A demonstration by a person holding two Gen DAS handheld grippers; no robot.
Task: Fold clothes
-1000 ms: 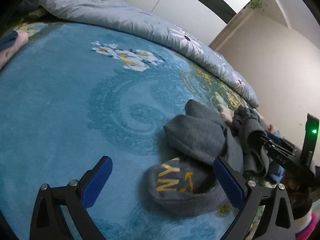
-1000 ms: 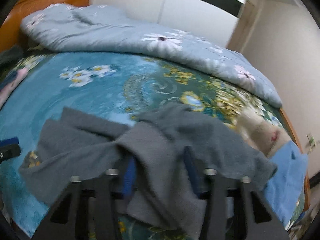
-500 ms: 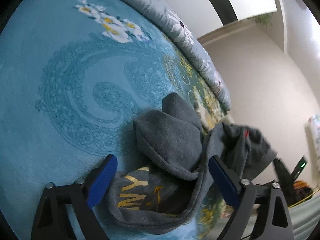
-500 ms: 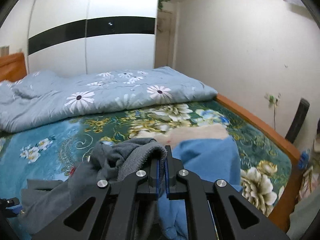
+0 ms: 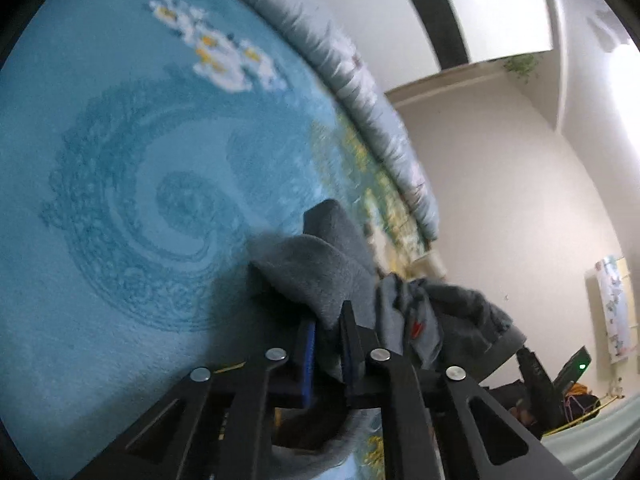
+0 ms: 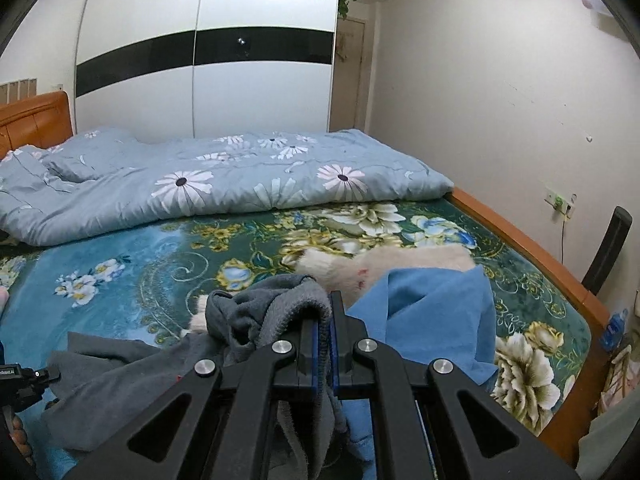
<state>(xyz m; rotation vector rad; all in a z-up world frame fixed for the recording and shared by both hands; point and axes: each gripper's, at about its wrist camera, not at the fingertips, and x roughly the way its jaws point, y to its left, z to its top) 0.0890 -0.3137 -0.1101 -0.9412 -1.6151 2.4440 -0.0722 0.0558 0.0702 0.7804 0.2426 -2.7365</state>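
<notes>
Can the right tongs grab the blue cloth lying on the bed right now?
Probably not yet. The right tongs are already shut on the grey sweatshirt, so they have no room for the blue cloth, though it lies close beside them with nothing covering it.

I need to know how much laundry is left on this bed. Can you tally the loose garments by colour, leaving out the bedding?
Grey: 1, the grey garment, pinched by both the left tool and the right tool
Blue: 1, the blue garment
Cream: 1, the cream garment, partly under the blue one
Total: 3
</notes>
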